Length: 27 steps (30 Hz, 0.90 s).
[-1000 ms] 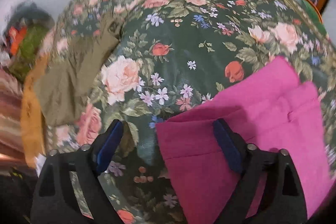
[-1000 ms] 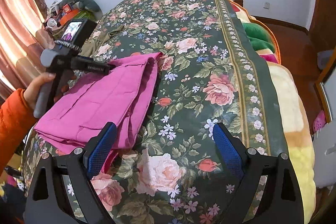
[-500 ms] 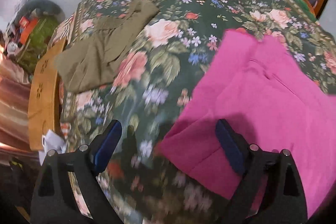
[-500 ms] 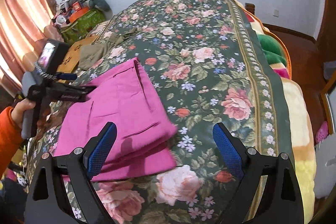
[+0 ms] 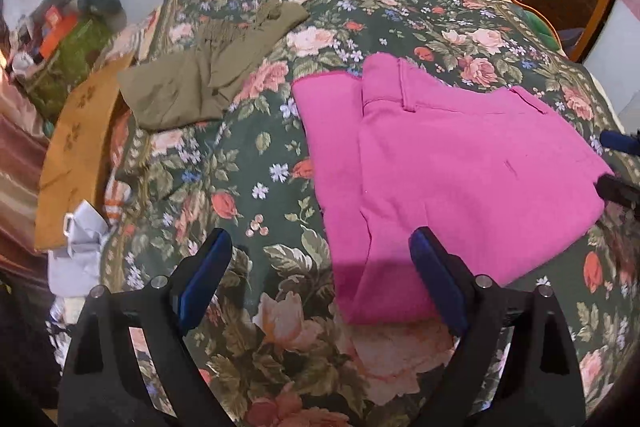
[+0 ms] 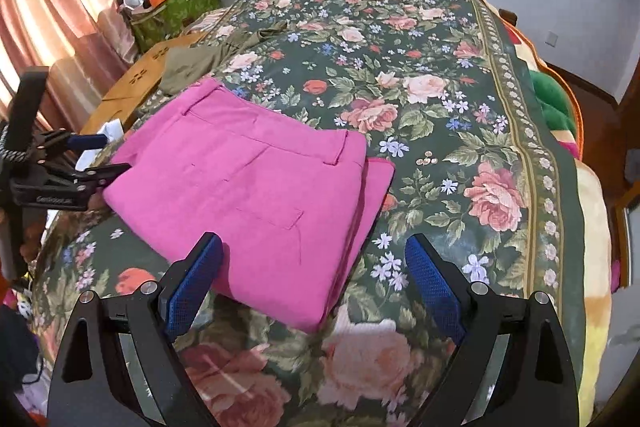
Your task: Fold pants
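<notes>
The magenta pants (image 6: 256, 195) lie folded into a flat, smooth, roughly rectangular stack on the dark green floral bedspread (image 6: 440, 147), waistband and belt loops at the far end, the stack's long axis running from the left gripper's side toward the bed's middle. The left gripper (image 5: 320, 275), blue-padded jaws spread apart, hovers at one edge; its body shows faint lettering too small to read. The right gripper (image 6: 316, 275) hangs likewise gaping, holding nothing. Crumpled olive trousers (image 5: 208, 75) lie beyond.
</notes>
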Available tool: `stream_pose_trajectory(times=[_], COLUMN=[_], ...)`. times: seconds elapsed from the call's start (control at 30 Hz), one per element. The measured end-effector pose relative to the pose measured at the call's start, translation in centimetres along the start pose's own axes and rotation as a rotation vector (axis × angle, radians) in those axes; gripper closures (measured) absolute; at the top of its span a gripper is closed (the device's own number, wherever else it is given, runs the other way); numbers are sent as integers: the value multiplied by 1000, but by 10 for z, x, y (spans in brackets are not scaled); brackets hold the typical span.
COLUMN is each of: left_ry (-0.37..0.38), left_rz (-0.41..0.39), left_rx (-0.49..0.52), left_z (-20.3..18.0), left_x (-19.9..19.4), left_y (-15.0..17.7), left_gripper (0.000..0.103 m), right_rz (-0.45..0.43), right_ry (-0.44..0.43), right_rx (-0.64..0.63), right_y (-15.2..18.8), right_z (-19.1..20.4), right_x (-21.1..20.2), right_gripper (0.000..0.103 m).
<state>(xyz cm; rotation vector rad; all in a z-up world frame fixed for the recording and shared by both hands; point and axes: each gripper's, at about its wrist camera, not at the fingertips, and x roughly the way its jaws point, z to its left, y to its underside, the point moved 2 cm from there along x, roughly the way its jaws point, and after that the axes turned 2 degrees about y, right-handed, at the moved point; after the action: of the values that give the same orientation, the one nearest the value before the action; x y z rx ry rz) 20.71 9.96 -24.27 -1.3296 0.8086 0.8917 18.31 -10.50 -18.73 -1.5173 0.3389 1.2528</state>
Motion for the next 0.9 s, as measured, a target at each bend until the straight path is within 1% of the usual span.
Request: stream_pose_trajectory(times=[0.07,0.1,0.13,0.17,0.2,0.23,0.27,0.3,0.33,0.37,0.4,0.43,0.47,0.57,0.63,0.73,0.77,0.8,0.83,0.87,0.9], left_ry=[-3,16,38,64,85,95,102,106,102,93,79,74,83,98,89,54,46,54,60,61,60], left_rz=[-2,0,1,3,3,0,-3,-8,-12,-15,-16,-15,-18,-26,-26,-27,-35,-46,-55,-63,-76], left_rx=[-11,-28,-34,-40,-50,-57,-61,-64,-67,-70,-73,-79,-95,-117,-114,-100,-97,-96,-100,-102,-102], left_z=[3,6,7,8,9,9,9,8,8,8,9,10,12,16,17,18,20,22,23,24,24], left_x=[1,2,2,3,3,3,3,1,1,0,0,0,0,-3,-5,-11,-14,-18,-21,-23,-26], left_y=[0,0,1,1,3,4,5,7,8,9,12,15,19,25,25,20,18,15,11,8,2], left_gripper=[13,19,28,32,36,40,43,48,54,57,60,60,60,60,60,61,61,61,61,61,61], right_rz=[4,5,21,36,42,47,49,50,52,53,53,56,76,72,76,74,46,17,-16,-38,-45], right_ry=[-20,-19,-10,-14,-26,-30,-32,-30,-33,-36,-35,-21,12,6,14,31,33,39,51,74,86], right_rx=[21,27,23,13,8,11,14,16,14,12,9,3,-15,-13,-24,-16,-4,0,2,1,1], right_y=[0,0,1,2,4,6,8,9,10,11,13,15,18,24,21,13,9,6,2,-4,-9], right_z=[-4,-5,-6,-5,-6,-7,-8,-8,-9,-9,-8,-8,-8,-11,-12,-16,-19,-20,-23,-25,-27], right_x=[4,5,8,10,11,13,13,14,14,14,14,13,16,15,13,8,2,-1,-6,-10,-11], right_gripper=[18,27,41,47,55,59,62,69,73,74,80,94,95,95,94,94,93,90,81,75,66])
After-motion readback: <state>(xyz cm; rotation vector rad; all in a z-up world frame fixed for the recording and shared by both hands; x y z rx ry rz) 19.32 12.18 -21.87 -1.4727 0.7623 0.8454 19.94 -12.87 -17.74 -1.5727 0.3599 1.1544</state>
